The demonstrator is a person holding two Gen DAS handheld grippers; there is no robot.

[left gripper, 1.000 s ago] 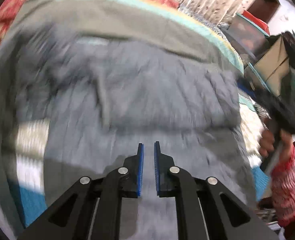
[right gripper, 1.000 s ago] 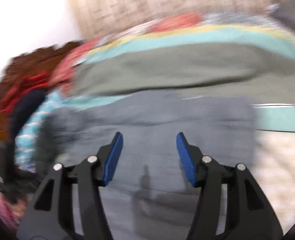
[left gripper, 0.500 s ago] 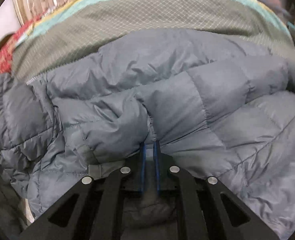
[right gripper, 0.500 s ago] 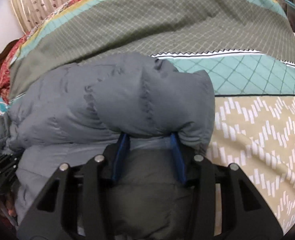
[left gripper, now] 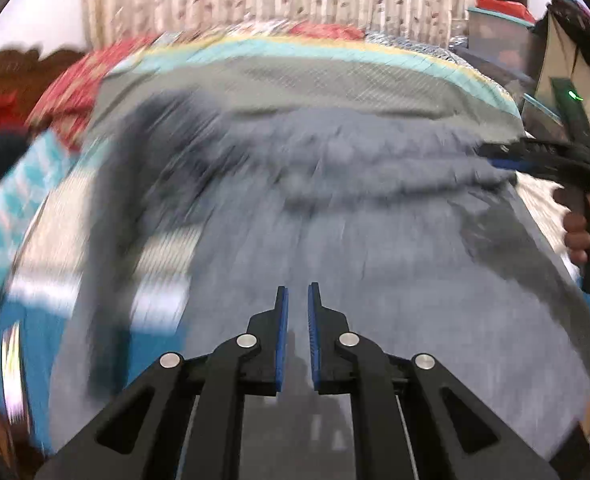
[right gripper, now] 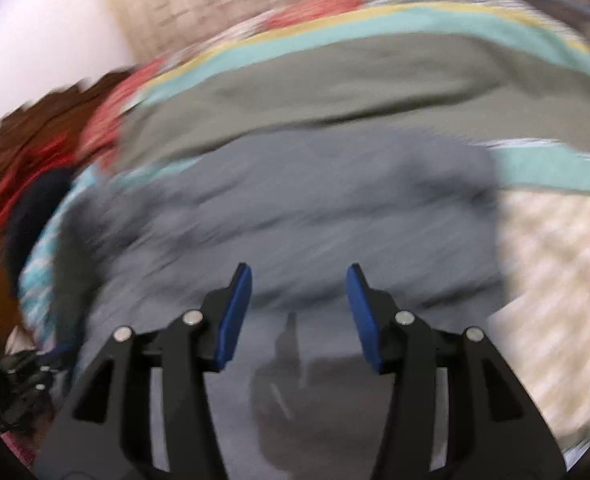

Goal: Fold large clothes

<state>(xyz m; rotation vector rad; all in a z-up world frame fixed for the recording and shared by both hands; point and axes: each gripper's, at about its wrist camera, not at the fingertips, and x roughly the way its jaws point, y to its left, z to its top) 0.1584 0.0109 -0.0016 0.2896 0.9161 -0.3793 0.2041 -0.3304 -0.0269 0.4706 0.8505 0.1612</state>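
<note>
Grey puffer jacket (left gripper: 375,264) lies beneath left tool (left gripper: 298,300), shut and empty.

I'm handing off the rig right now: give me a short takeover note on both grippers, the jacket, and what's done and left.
Left gripper: shut, nothing between the pads, above the grey puffer jacket.
Right gripper: open, empty, its jaws have just been widening; also over the jacket.
Jacket: lies on the patterned bedspread, one part laid over the body.
Done: it looks like one fold is in.
Left: remaining folds; blur hides the details.
</note>
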